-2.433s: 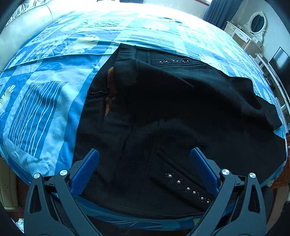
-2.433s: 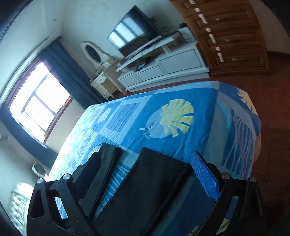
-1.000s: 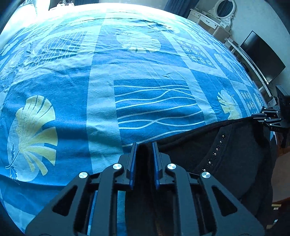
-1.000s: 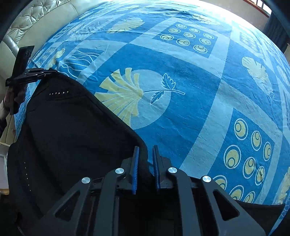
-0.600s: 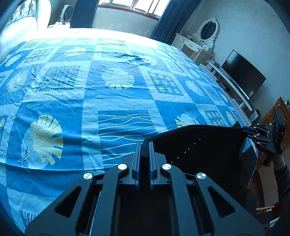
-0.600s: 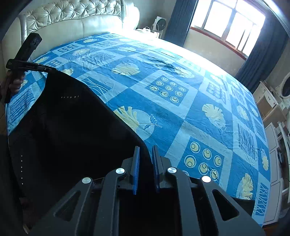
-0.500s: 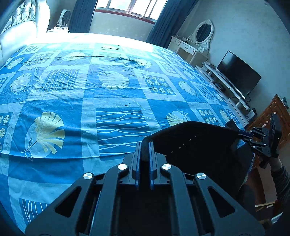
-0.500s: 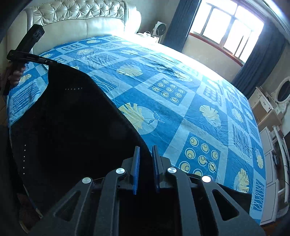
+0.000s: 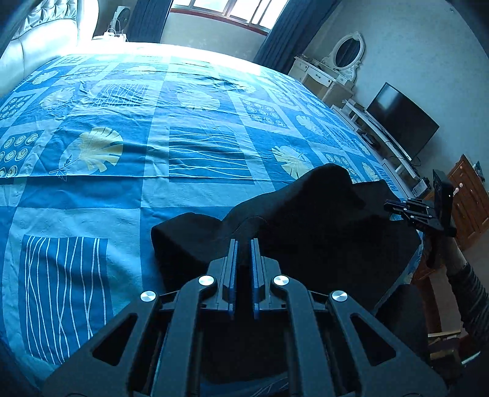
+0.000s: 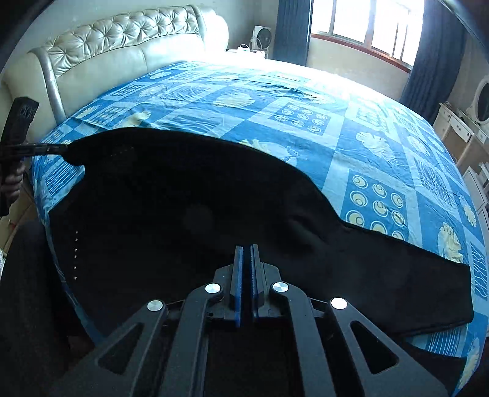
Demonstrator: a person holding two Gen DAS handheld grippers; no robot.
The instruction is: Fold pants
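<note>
Left tongs (image 9: 243, 244): clenched on a raised pinch of black cloth at the lower centre of the left wrist view; seen again at the far left edge of the right wrist view, gripping a corner of the same cloth clear of the bed, with a hand (image 10: 12, 180) on the handle.

Right tongs (image 10: 246, 250): blue pads (image 10: 238, 284) parted by a narrow slit, jaws just lately opening; no cloth seen drawn up into the slit, cloth lying just ahead of the tips. Seen also at the right edge of the left wrist view, tips at the border of the cloth, held from below by an arm in a dark ribbed sleeve (image 9: 470, 293).

Pants (image 9: 321, 220): black, spread over the near edge of the bed; lower centre to right in the left wrist view, humped in two folds; across the left and centre of the right wrist view, with one leg reaching to the lower right. Row of small studs (image 10: 75, 253) at the left border.

Bedspread (image 9: 122, 198): blue patchwork with pale leaves, rings and wavy lines, filling the middle of both views.

Surroundings: tufted cream headboard (image 10: 122, 39), upper left; fan (image 10: 262, 38) and window (image 10: 366, 24) with dark curtains (image 10: 292, 27), top; television (image 9: 400, 119), white dressing table (image 9: 324, 76) and wooden cabinet (image 9: 467, 198), right.
</note>
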